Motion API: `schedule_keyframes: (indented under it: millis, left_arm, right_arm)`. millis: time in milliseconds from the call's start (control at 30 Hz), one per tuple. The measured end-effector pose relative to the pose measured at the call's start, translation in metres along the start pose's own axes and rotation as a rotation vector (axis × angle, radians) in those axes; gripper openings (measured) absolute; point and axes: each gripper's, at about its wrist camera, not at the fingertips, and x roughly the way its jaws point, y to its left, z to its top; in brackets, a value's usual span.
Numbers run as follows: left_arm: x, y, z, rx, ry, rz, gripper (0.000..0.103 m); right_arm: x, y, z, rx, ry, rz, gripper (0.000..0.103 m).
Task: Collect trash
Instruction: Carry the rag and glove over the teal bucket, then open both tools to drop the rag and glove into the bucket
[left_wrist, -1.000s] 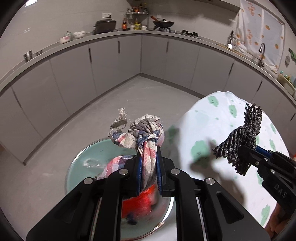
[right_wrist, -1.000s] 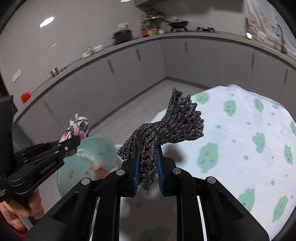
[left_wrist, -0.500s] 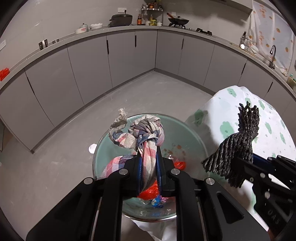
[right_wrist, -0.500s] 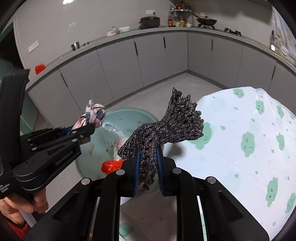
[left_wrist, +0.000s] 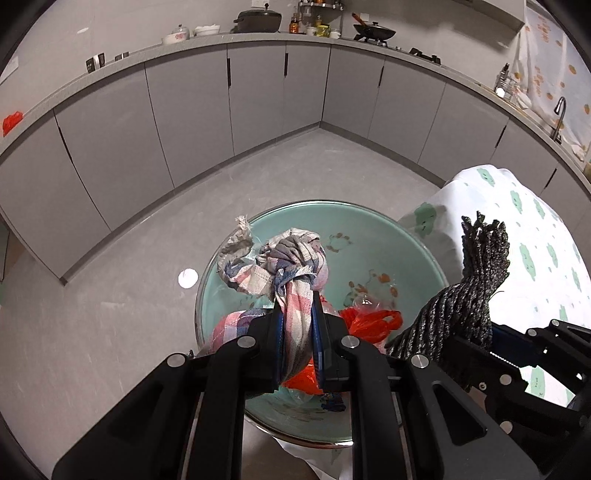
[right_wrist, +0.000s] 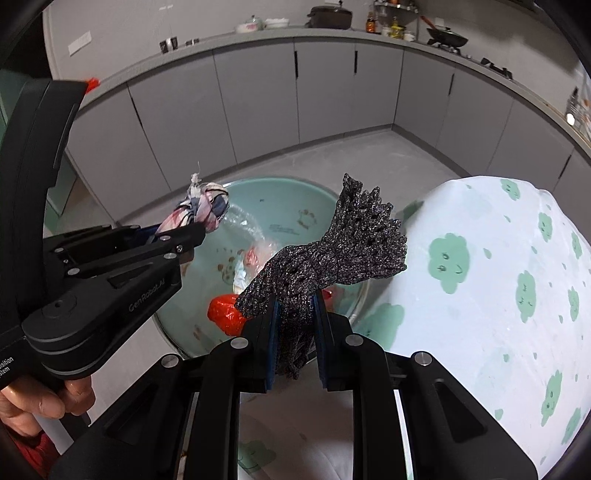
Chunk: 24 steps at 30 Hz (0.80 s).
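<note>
Both claws are clamped: the left gripper (left_wrist: 298, 334) pinches a knotted red-blue checked cloth (left_wrist: 284, 269), the right gripper (right_wrist: 295, 328) a twisted dark grey knitted rag (right_wrist: 332, 247), both above a round pale-green basin (left_wrist: 369, 229) holding red plastic trash (left_wrist: 369, 321). Other basin contents are hard to make out. Beside it spreads a white cloud-patterned tablecloth (right_wrist: 498, 277); grey kitchen cabinets (left_wrist: 192, 110) ring the floor.

Black fingers (right_wrist: 334, 354), blue pads, perhaps red sleeve.

Grey cabinets (left_wrist: 192, 110) under counter w/ black pot (left_wrist: 258, 21), wok (left_wrist: 373, 32); cloud-print tablecloth (right_wrist: 498, 295) at right.
</note>
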Motion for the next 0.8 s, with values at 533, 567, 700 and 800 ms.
schedule_keyframes:
  millis: [533, 567, 700, 800]
  left_arm:
    - [0.021, 0.004, -0.001, -0.016, 0.025, 0.004, 0.013]
    - [0.023, 0.004, -0.001, -0.016, 0.028, 0.003, 0.013]
    - [0.028, 0.005, -0.003, -0.017, 0.038, 0.002, 0.013]
    - [0.032, 0.006, -0.003, -0.019, 0.044, 0.004, 0.013]
  right_arm:
    - [0.047, 0.001, 0.012, -0.051, 0.117, 0.015, 0.019]
    - [0.047, 0.004, 0.008, -0.053, 0.120, 0.014, 0.019]
    - [0.056, 0.004, 0.008, -0.049, 0.138, 0.020, 0.020]
    - [0.063, 0.010, 0.008, -0.056, 0.147, 0.020, 0.021]
